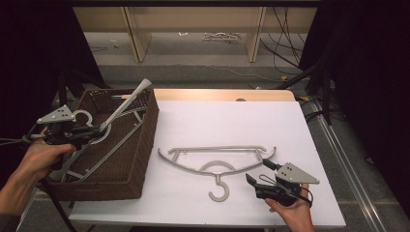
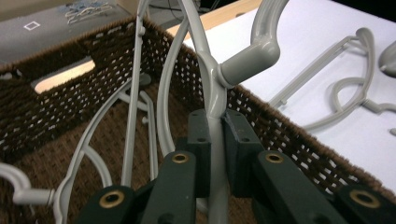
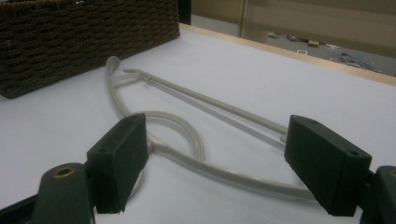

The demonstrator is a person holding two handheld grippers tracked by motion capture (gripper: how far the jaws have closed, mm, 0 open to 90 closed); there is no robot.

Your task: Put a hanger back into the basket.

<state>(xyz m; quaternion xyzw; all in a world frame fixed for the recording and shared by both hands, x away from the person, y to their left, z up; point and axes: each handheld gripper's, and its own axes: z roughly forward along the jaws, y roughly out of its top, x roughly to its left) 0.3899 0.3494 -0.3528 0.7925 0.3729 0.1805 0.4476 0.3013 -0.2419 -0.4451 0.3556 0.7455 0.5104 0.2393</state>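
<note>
My left gripper (image 1: 94, 129) is over the brown wicker basket (image 1: 145, 145) at the table's left, shut on a grey plastic hanger (image 1: 126, 102) that slants up over the basket's far rim. In the left gripper view the jaws (image 2: 215, 135) clamp the hanger's neck (image 2: 212, 79) just below its hook. Other grey hangers (image 2: 133, 93) lie inside the basket (image 2: 56, 107). A second grey hanger (image 1: 217, 151) lies flat on the white table, hook toward me. My right gripper (image 1: 257, 171) stands open just right of that hook; its jaws (image 3: 222, 158) frame the hanger (image 3: 177, 121) without touching it.
The white tabletop (image 1: 232, 121) stretches from the basket to the right edge, with a wooden strip along the far side. Beyond are a grey floor, cables and shelf legs. The basket's side wall (image 3: 84, 37) rises at the far left in the right gripper view.
</note>
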